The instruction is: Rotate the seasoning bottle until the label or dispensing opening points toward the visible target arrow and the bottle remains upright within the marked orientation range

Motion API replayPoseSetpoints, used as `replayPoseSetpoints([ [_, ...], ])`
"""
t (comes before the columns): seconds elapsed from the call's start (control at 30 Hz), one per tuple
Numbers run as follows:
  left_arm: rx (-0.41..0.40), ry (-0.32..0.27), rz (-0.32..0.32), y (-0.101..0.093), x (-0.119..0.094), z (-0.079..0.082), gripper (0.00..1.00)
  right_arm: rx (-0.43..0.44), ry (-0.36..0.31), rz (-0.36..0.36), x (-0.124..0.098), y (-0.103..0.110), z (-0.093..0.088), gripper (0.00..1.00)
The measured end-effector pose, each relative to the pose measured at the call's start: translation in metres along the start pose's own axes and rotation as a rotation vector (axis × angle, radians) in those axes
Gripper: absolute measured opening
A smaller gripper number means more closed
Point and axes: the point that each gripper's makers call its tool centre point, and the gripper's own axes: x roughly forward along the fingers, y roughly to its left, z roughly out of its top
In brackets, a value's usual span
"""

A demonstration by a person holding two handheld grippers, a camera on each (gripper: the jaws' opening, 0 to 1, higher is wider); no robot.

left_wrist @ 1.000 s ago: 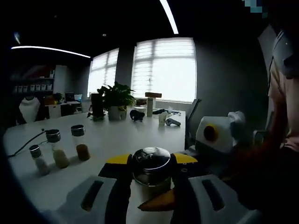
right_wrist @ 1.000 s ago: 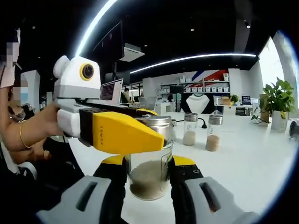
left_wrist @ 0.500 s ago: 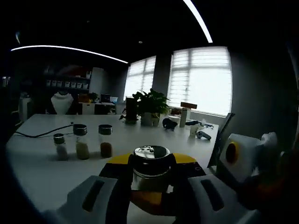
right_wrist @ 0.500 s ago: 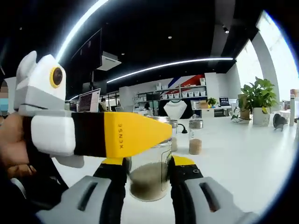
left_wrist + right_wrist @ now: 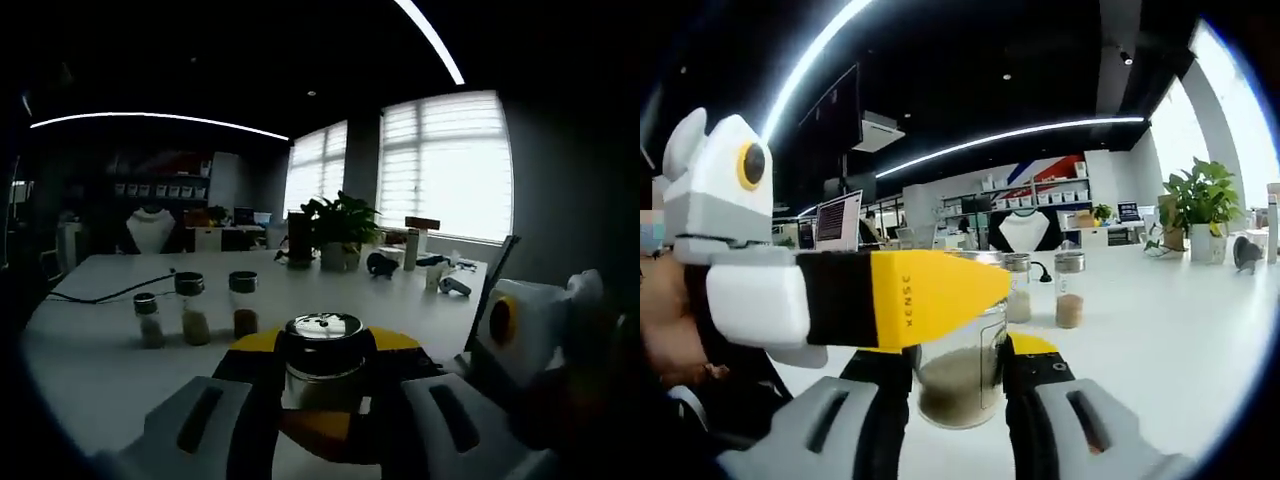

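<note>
Both hand-held grippers pinching seasoning bottle (image 5: 960,375) upright on table (image 5: 1160,350): left hand-held gripper (image 5: 322,345) at lid, right hand-held gripper (image 5: 958,350) at glass body.

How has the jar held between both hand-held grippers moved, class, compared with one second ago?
Cannot tell. The jar keeps its place between the jaws; the three bottles shift only with the camera.

Clear glass bottle (image 5: 958,375) with a shiny metal cap (image 5: 323,333), grainy powder inside, smooth matt white table (image 5: 1160,330), glossy yellow and black plastic jaws
</note>
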Motion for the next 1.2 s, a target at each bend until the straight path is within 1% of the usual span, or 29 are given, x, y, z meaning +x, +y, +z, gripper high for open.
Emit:
replayPoseSetpoints([
  [0.03, 0.004, 0.001, -0.012, 0.001, -0.001, 0.001, 0.33, -0.015, 0.004, 0.022, 0.000, 0.002, 0.001, 0.32],
  [0.07, 0.004, 0.003, -0.020, 0.002, -0.002, 0.001, 0.33, -0.011, 0.014, 0.035, 0.000, 0.003, 0.000, 0.32],
  [0.1, -0.019, 0.012, -0.028, 0.003, -0.004, 0.001, 0.32, -0.005, 0.023, 0.054, 0.000, 0.006, 0.000, 0.32],
  [0.17, -0.020, 0.002, -0.038, 0.006, -0.007, 0.005, 0.32, 0.014, 0.008, 0.093, -0.001, 0.011, 0.005, 0.32],
  [0.23, -0.034, -0.014, -0.065, 0.006, -0.011, 0.011, 0.32, 0.009, -0.004, 0.120, -0.004, 0.015, 0.011, 0.32],
  [0.37, -0.007, -0.030, -0.134, 0.003, -0.017, 0.020, 0.32, 0.031, -0.008, 0.166, -0.008, 0.019, 0.016, 0.32],
  [0.4, -0.003, -0.033, -0.141, 0.002, -0.018, 0.021, 0.32, 0.035, -0.010, 0.171, -0.009, 0.019, 0.016, 0.33],
  [0.43, 0.042, -0.032, -0.174, -0.001, -0.018, 0.022, 0.32, 0.034, -0.011, 0.179, -0.010, 0.020, 0.017, 0.33],
  [0.5, 0.076, -0.022, -0.188, -0.003, -0.019, 0.022, 0.32, 0.036, -0.011, 0.191, -0.011, 0.021, 0.018, 0.33],
  [0.57, 0.182, -0.002, -0.213, -0.004, -0.020, 0.021, 0.32, 0.107, -0.040, 0.263, -0.015, 0.027, 0.023, 0.32],
  [0.6, 0.198, 0.006, -0.227, -0.004, -0.021, 0.020, 0.32, 0.120, -0.046, 0.268, -0.016, 0.025, 0.023, 0.32],
  [0.63, 0.181, 0.002, -0.237, -0.004, -0.022, 0.021, 0.32, 0.108, -0.039, 0.269, -0.018, 0.022, 0.022, 0.33],
  [0.7, 0.135, -0.012, -0.282, -0.006, -0.025, 0.025, 0.32, 0.083, -0.039, 0.290, -0.021, 0.023, 0.023, 0.36],
  [0.73, 0.113, -0.020, -0.302, -0.007, -0.027, 0.026, 0.32, 0.084, -0.040, 0.301, -0.022, 0.023, 0.024, 0.37],
  [0.77, 0.107, -0.021, -0.310, -0.007, -0.027, 0.026, 0.32, 0.083, -0.040, 0.310, -0.022, 0.024, 0.024, 0.37],
  [0.87, 0.114, -0.012, -0.323, -0.009, -0.028, 0.024, 0.32, 0.053, -0.032, 0.339, -0.022, 0.029, 0.024, 0.36],
  [0.93, 0.119, -0.009, -0.333, -0.010, -0.028, 0.024, 0.32, 0.052, -0.028, 0.353, -0.022, 0.031, 0.024, 0.36],
  [1.0, 0.118, -0.010, -0.359, -0.013, -0.030, 0.024, 0.32, 0.086, -0.027, 0.412, -0.022, 0.039, 0.025, 0.33],
  [1.03, 0.114, -0.010, -0.398, -0.018, -0.033, 0.024, 0.32, 0.094, -0.025, 0.436, -0.023, 0.043, 0.024, 0.32],
  [1.07, 0.127, -0.010, -0.424, -0.021, -0.035, 0.024, 0.32, 0.091, -0.028, 0.444, -0.023, 0.044, 0.025, 0.33],
  [1.2, 0.125, -0.002, -0.430, -0.020, -0.036, 0.023, 0.33, 0.077, -0.028, 0.445, -0.023, 0.046, 0.024, 0.32],
])
